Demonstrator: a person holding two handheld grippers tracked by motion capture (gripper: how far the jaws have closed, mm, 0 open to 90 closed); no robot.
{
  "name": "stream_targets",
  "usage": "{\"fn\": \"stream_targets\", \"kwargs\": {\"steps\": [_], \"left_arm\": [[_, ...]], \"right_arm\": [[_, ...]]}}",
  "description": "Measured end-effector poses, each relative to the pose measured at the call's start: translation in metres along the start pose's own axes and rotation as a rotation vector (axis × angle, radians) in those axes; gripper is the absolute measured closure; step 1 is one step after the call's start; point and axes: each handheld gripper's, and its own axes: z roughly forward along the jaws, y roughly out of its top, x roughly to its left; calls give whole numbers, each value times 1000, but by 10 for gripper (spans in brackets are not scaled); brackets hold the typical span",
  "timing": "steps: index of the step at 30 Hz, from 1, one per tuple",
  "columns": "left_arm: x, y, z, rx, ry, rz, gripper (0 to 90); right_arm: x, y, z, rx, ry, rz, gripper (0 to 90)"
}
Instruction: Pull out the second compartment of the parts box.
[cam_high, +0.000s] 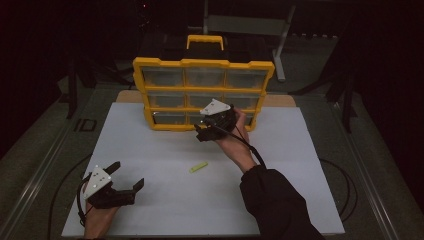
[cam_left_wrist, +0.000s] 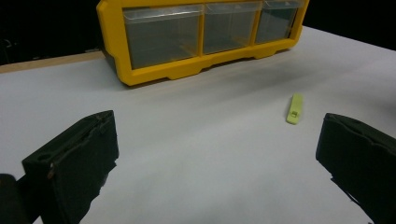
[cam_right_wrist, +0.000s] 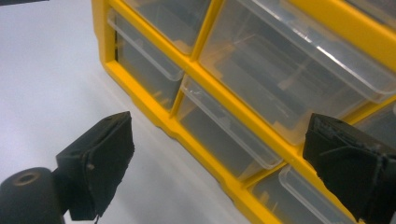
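Tabletop (cam_high: 165, 210) white and flat, carrying everything else. Yellow drawer cabinet (cam_high: 203, 63) upright at far edge, three rows of three clear drawers, black carry handle with yellow grip on top. Right gripper (cam_high: 216, 126) raised against bottom row, jaws spread wide, holding nothing; seen along its jaws, bottom-row drawer (cam_right_wrist: 224, 140) sits between them, not yet touched. Left gripper (cam_high: 119, 186) low at near left corner, jaws likewise wide and empty, well apart from cabinet. Small yellow-green clip (cam_high: 198, 167) flat on tabletop between both grippers, also ahead of left jaws (cam_left_wrist: 294, 108).

Handling, by judgement: drawer thin clear plastic, light, rigid but brittle, slick on its faces. Best hold probably protruding lip along drawer's top front edge, pinched from above and below, then pulled straight out. Cabinet light enough to slide forward under pull; may need bracing.

Hard to make out: drawer contents, lost behind dim reflections. Lower right drawers covered by right hand from above. Clip's exact form too small to tell. Surroundings beyond table dark.
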Motion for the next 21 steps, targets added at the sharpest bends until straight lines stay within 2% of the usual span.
{"fn": "stream_targets", "kwargs": {"steps": [11,12,14,21], "left_arm": [[0,0,0,-1,-2,-2,3],[0,0,0,1,-1,1,3],[0,0,0,-3,-1,-1,3],[0,0,0,-2,-2,-2,3]], "right_arm": [[0,10,8,25,-14,-46,86],[2,11,10,35,-29,-69,86],[2,11,10,39,-32,-74,86],[5,14,14,63,-77,-147,86]]}}
